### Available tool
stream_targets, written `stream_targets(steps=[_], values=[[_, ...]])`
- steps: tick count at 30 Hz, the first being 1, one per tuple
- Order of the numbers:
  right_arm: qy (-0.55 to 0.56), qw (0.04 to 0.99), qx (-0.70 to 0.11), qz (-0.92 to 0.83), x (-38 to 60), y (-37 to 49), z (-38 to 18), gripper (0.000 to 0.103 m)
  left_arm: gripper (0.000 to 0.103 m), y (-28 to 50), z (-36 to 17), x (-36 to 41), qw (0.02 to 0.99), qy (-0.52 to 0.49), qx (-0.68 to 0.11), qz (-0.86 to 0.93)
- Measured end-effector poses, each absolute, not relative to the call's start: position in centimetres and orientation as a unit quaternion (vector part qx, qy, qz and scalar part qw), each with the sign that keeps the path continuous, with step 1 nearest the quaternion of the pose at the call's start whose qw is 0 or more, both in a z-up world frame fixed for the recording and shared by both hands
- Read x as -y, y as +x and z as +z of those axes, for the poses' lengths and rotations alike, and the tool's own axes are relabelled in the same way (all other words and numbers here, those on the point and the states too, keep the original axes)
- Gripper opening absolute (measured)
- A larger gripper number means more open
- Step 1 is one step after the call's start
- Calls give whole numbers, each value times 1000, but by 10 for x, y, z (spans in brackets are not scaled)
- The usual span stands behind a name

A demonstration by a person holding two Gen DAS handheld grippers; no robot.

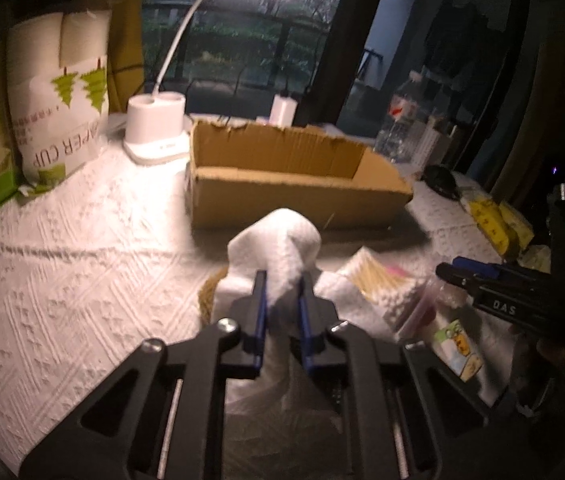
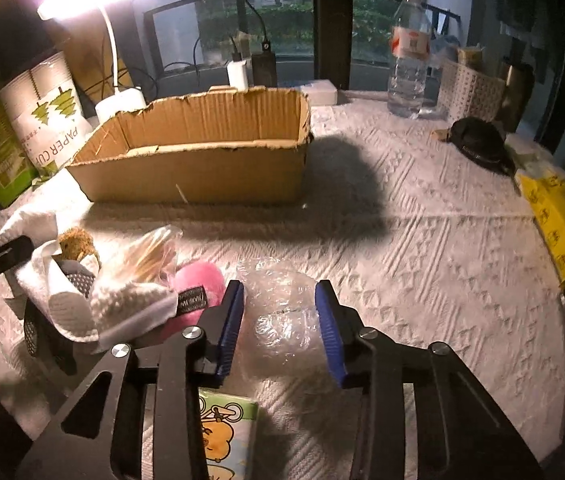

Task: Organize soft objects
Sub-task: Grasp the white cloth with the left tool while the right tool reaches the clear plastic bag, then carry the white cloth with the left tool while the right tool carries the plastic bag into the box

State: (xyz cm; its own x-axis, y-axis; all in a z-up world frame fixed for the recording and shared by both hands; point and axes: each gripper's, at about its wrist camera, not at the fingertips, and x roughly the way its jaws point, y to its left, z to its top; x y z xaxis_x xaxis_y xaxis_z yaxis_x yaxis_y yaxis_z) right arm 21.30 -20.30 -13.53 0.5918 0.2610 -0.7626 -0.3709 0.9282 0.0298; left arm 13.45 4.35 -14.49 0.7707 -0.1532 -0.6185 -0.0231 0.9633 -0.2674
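Observation:
My left gripper (image 1: 283, 280) is shut on a bunched white towel (image 1: 278, 240), whose fold sticks up between the blue pads. The towel belongs to a pile with a white knitted cloth (image 2: 126, 300), a pink plush piece (image 2: 198, 280), a brown fuzzy item (image 2: 76, 242) and a bag of thin sticks (image 2: 150, 248). My right gripper (image 2: 280, 292) is shut on a crumpled clear plastic wad (image 2: 282, 312) lying on the table to the right of the pile. An open cardboard box (image 2: 190, 176) stands behind, and nothing shows inside it.
A lit desk lamp (image 1: 154, 132) and a paper cup pack (image 2: 42, 120) stand left of the box. A water bottle (image 2: 408, 52), white basket (image 2: 470, 88), black cap (image 2: 478, 140) and yellow packets (image 2: 554, 220) sit at the right. A cartoon tissue pack (image 2: 226, 432) lies near me.

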Motion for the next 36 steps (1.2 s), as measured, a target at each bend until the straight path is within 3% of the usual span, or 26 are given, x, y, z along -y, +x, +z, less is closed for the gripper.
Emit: stream_targets(steps=[15, 36], values=[[-83, 915, -364, 156, 194, 199, -77, 38, 14, 109, -110, -79, 947, -168, -263, -70], [-45, 928, -280, 241, 171, 209, -23, 38, 14, 146, -68, -122, 946, -197, -248, -61]])
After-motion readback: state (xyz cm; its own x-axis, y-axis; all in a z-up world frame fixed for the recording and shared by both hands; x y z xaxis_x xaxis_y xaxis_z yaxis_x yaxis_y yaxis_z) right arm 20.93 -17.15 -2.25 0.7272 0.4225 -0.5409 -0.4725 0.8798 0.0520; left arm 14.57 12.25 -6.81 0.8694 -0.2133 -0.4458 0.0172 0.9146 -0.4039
